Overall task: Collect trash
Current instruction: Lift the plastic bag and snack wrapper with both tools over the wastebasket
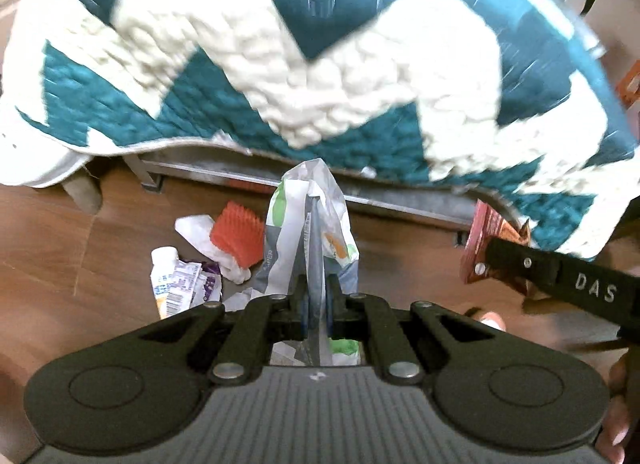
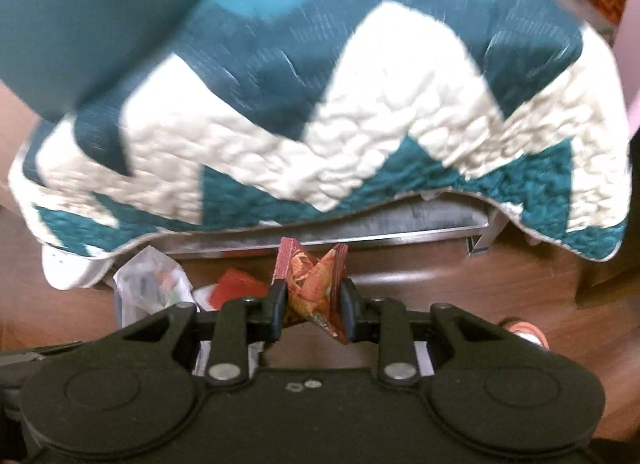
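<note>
The trash here is light, thin and crumpled, so it should weigh almost nothing but flex and slip if pinched at a loose edge. The bag, a white plastic film with grey and green print, stands up between the closed jaws of the left gripper, which clamps it low down through a bunched fold; the top flops freely above. That gathered part looks like the safest hold, since a single layer would likely slide out.

The wrapper, a red-brown crinkly snack packet, sits squeezed between the jaws of the right gripper, folded into a crease. It seems stiff enough to spring back, so I judge a hold across the fold better than one at a corner. In the left view the same wrapper shows at the right, well apart from the bag.

More trash lies on the wood floor near the bed's lower edge: a red ridged piece resting on a white crumpled sheet, and just beside them a small white bottle with printed packets. The bottle looks rigid and would want a grip across its body. Above hangs the teal and cream quilt, over the bed's metal frame.
</note>
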